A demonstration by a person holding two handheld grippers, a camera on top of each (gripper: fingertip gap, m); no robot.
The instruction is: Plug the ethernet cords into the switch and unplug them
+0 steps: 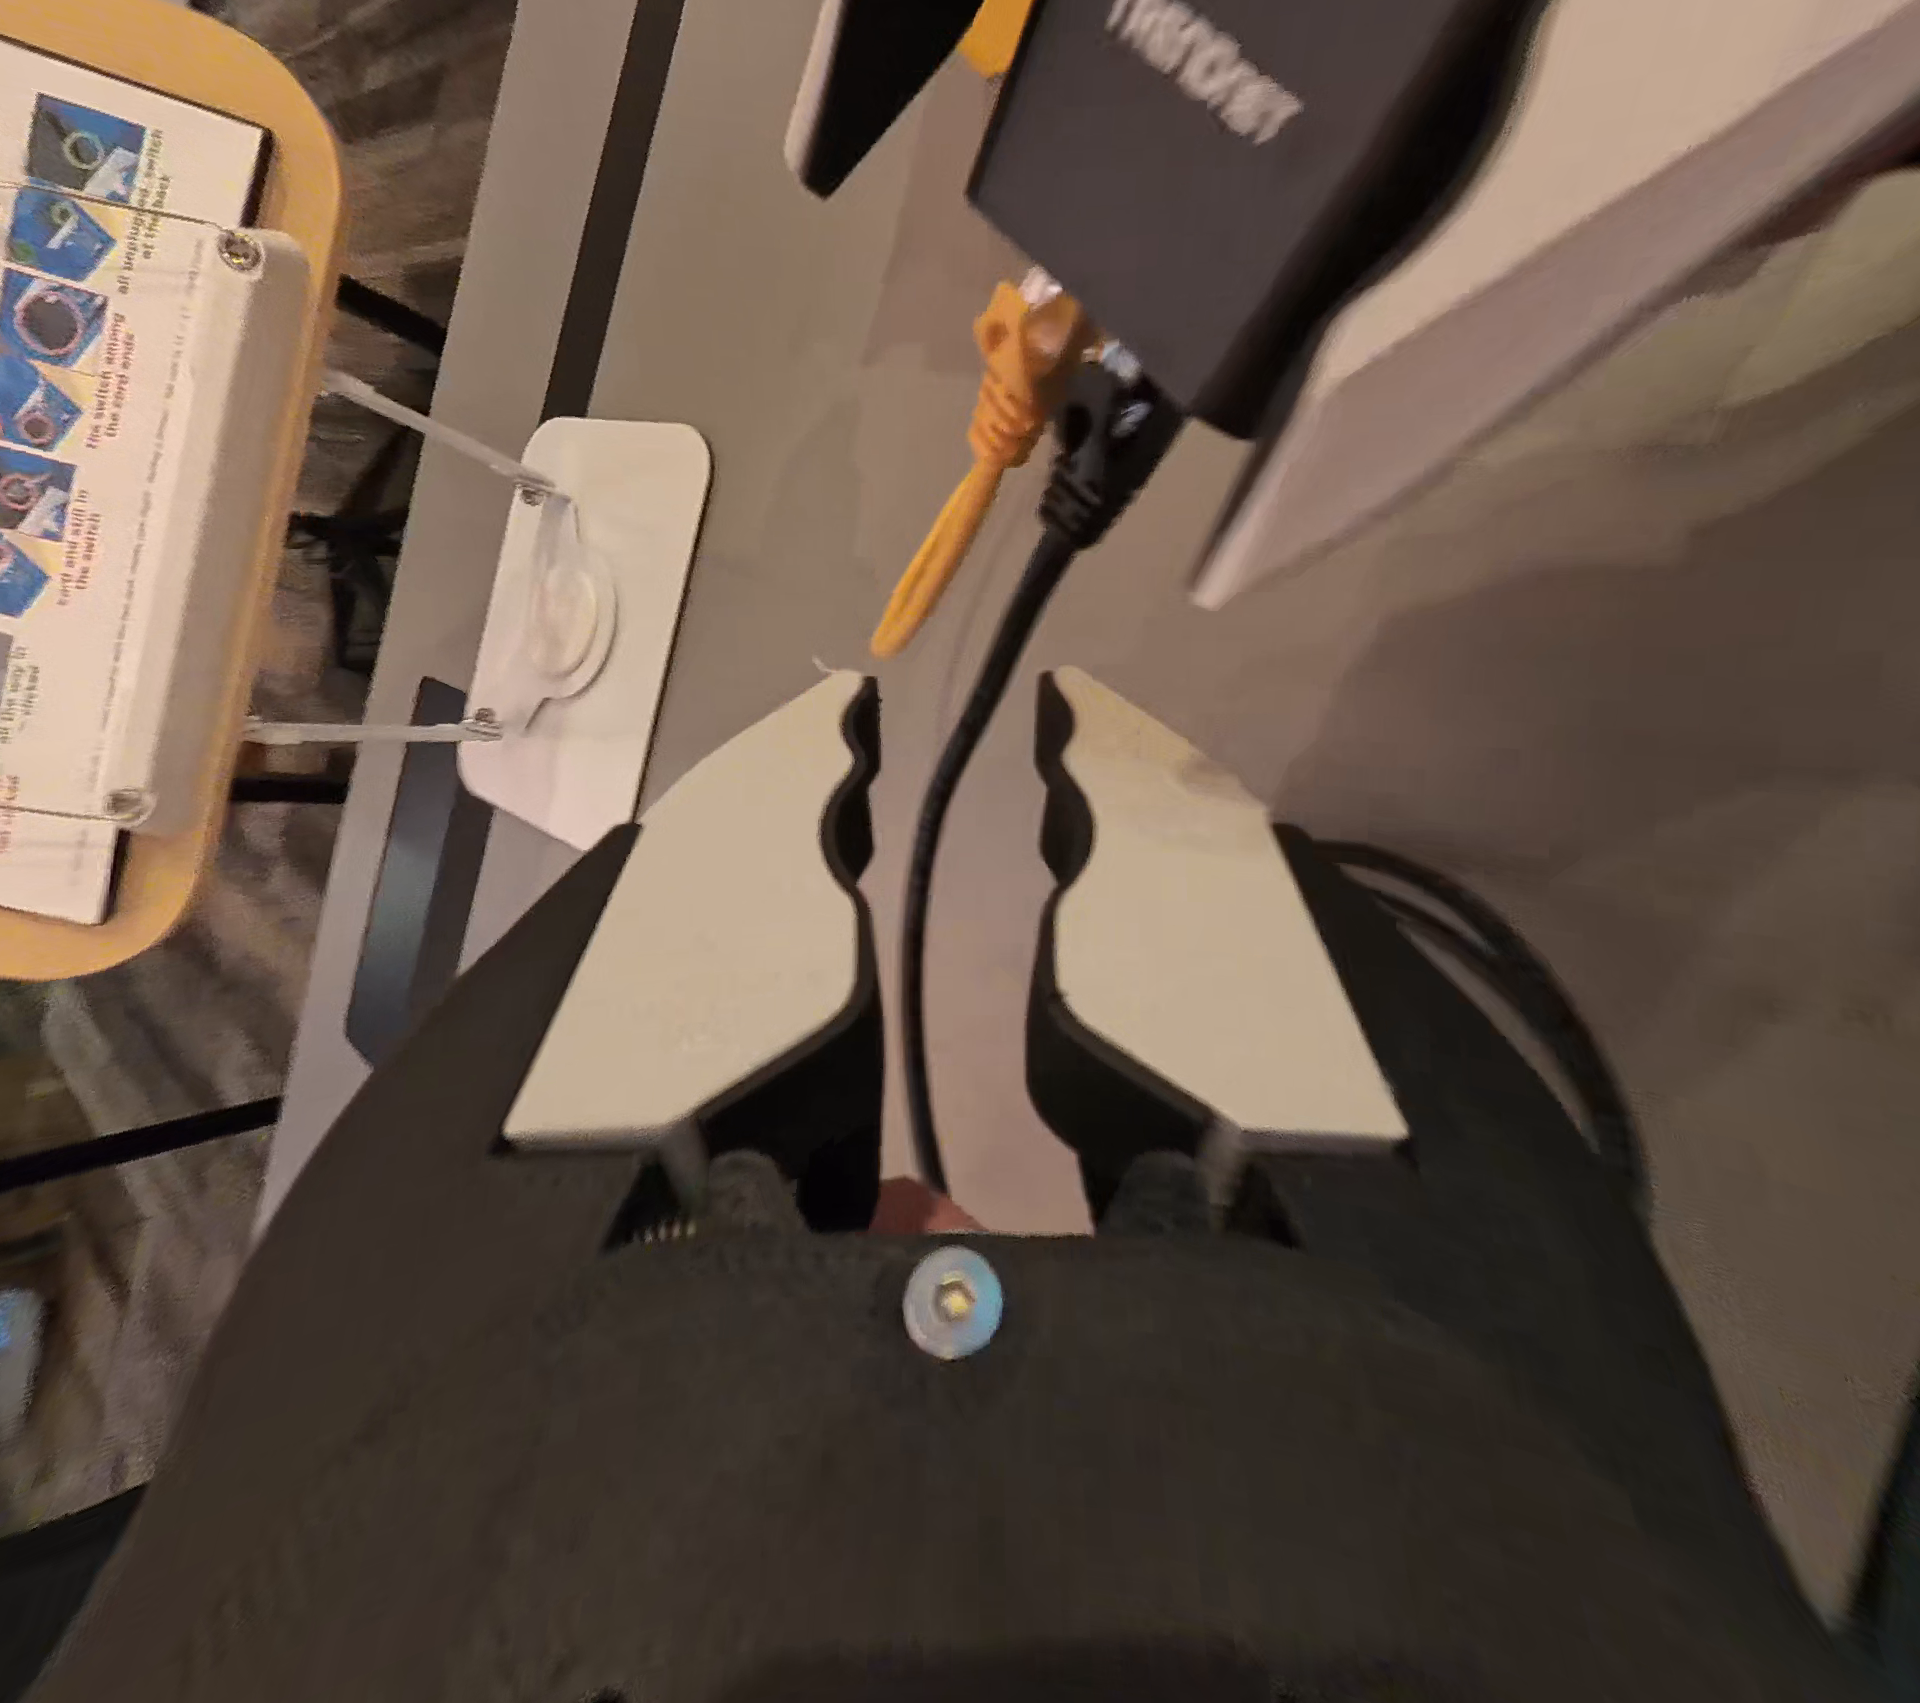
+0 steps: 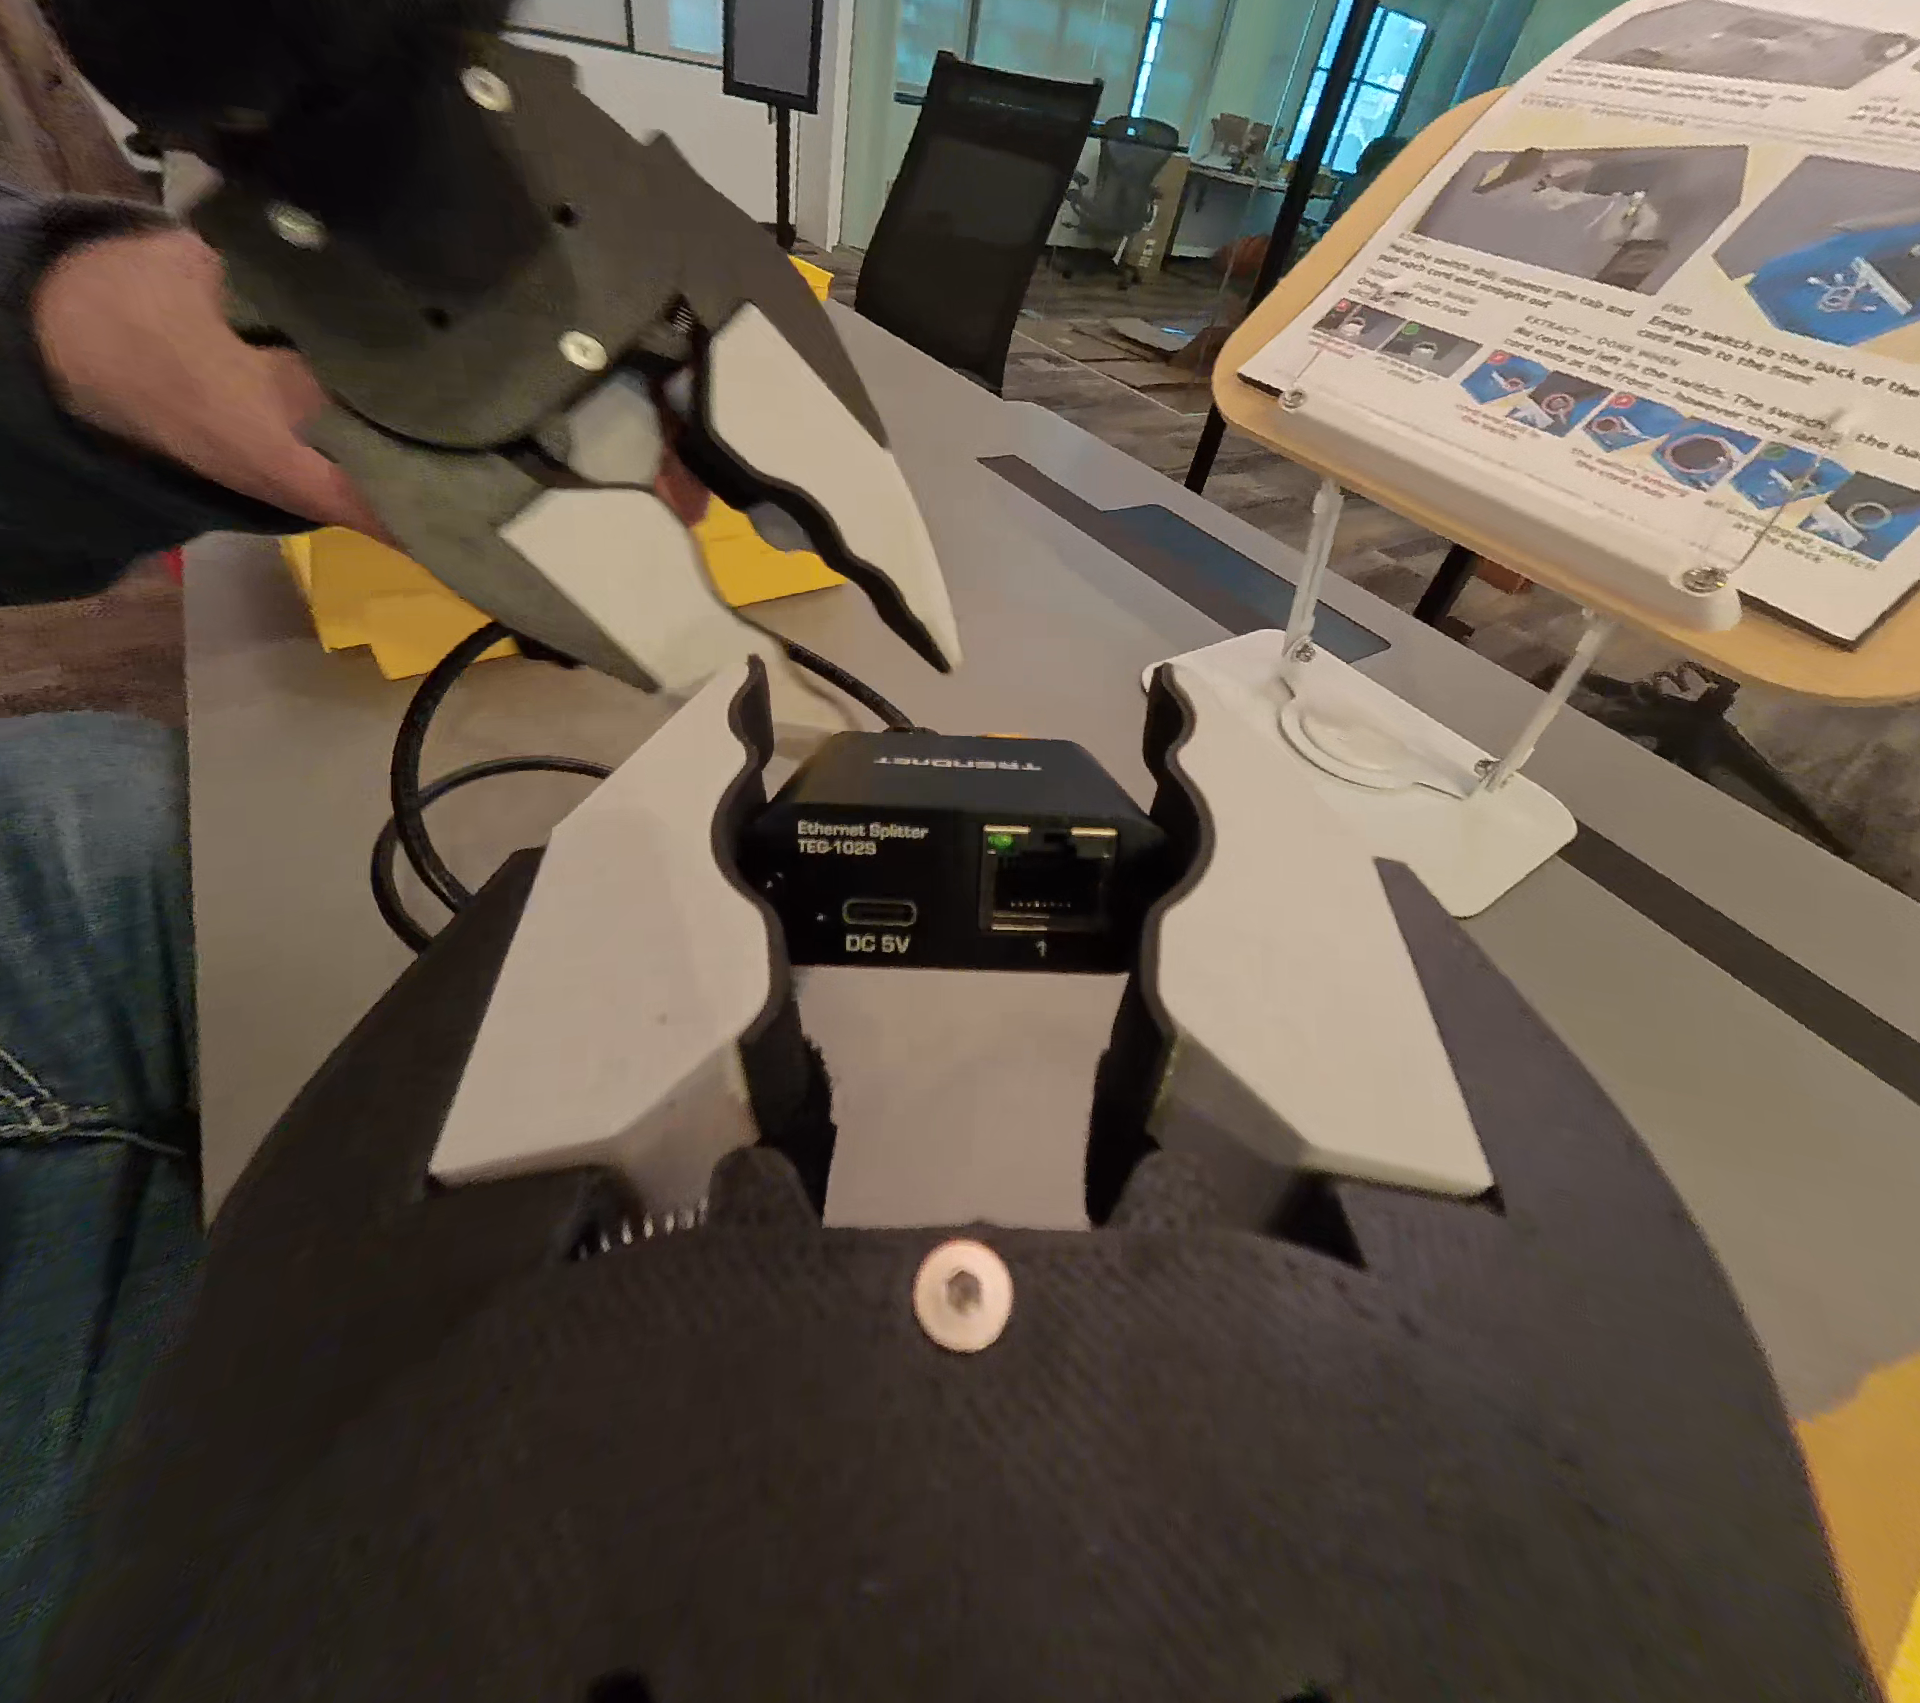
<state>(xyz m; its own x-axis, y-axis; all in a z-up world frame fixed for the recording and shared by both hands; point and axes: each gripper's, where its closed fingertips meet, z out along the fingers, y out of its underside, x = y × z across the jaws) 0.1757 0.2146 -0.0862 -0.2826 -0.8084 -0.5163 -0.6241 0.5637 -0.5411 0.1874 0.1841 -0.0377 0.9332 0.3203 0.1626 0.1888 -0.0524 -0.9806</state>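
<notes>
The black switch (image 2: 956, 843) lies on the grey table, and my right gripper (image 2: 956, 682) is shut on its two sides. Its near face shows an empty ethernet port (image 2: 1049, 884). In the left wrist view the switch (image 1: 1226, 95) sits between the right gripper's fingers (image 1: 883, 22). An orange cord plug (image 1: 1013, 365) and a black cord plug (image 1: 1101, 448) sit in its facing end. My left gripper (image 1: 956, 697) is open. The black cord (image 1: 935, 874) runs between its fingers without touching them. The left gripper (image 2: 831, 666) hovers just behind the switch.
A white stand (image 2: 1382, 770) holds a wooden board with a printed sheet (image 2: 1662, 323) at the right. A yellow bin (image 2: 416, 604) sits at the back left. The black cord loops (image 2: 416, 780) on the table (image 2: 1662, 1082). A person's leg (image 2: 83, 1030) is at the left edge. The left gripper's tips are roughly 6 cm from the right gripper's.
</notes>
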